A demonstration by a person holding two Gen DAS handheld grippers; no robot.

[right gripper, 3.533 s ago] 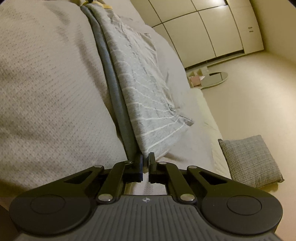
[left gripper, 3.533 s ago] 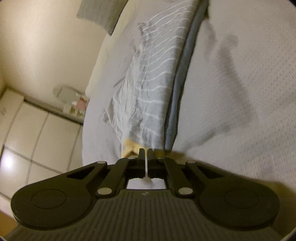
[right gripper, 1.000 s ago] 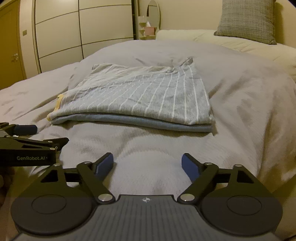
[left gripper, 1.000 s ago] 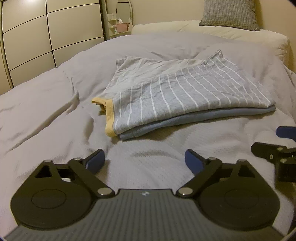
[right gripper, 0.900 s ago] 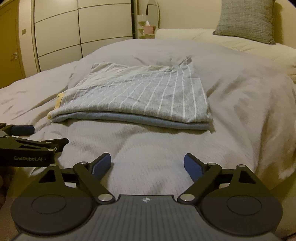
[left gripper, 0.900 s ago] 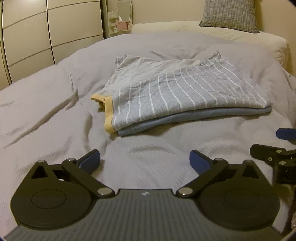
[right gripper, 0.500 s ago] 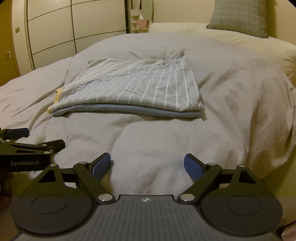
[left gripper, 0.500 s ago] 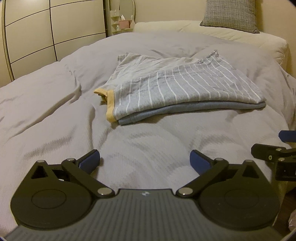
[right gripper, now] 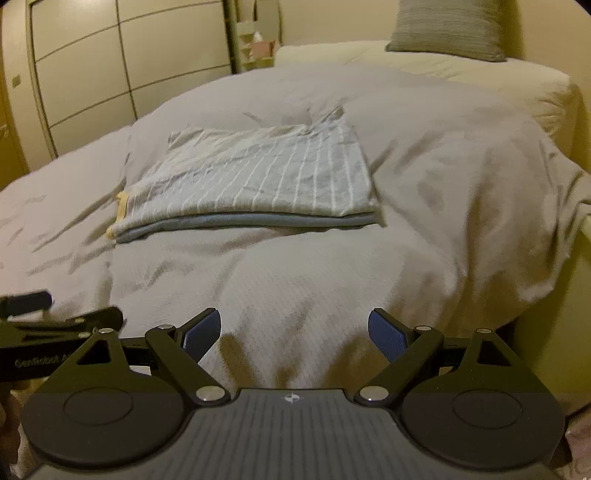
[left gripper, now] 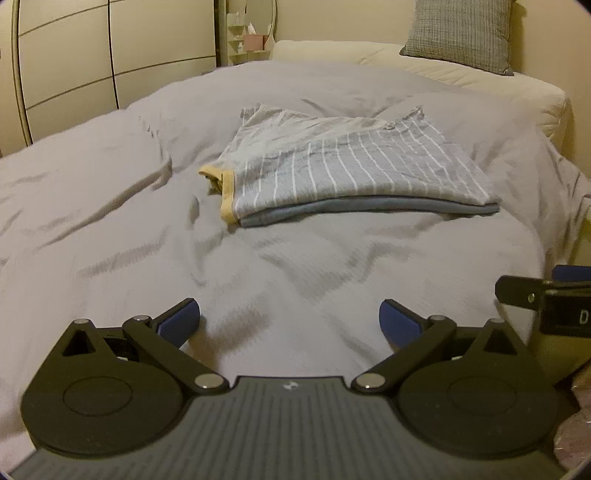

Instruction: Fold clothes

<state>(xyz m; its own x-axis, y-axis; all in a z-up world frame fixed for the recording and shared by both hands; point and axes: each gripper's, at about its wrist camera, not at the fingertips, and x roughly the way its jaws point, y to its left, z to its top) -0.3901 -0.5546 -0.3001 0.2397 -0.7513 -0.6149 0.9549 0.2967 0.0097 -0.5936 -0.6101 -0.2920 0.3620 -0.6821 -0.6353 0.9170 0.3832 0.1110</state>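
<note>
A folded grey garment with thin white stripes and a yellow hem (left gripper: 347,177) (right gripper: 258,181) lies flat in the middle of the bed, over a plain blue-grey layer. My left gripper (left gripper: 290,321) is open with nothing between its blue pads, well short of the garment, over the near part of the duvet. My right gripper (right gripper: 295,330) is open too, at the bed's near edge and apart from the garment. Each gripper shows at the edge of the other's view.
A grey duvet (left gripper: 110,221) covers the bed, rumpled on the left. A cream pillow (left gripper: 461,70) and a grey checked cushion (left gripper: 458,33) lie at the head. Wardrobe doors (left gripper: 110,55) stand at the left, with a small shelf and mirror (left gripper: 251,33) behind.
Both grippers let go of the garment, opened and drew back from it toward the foot of the bed. The folded garment now lies farther away and has not moved.
</note>
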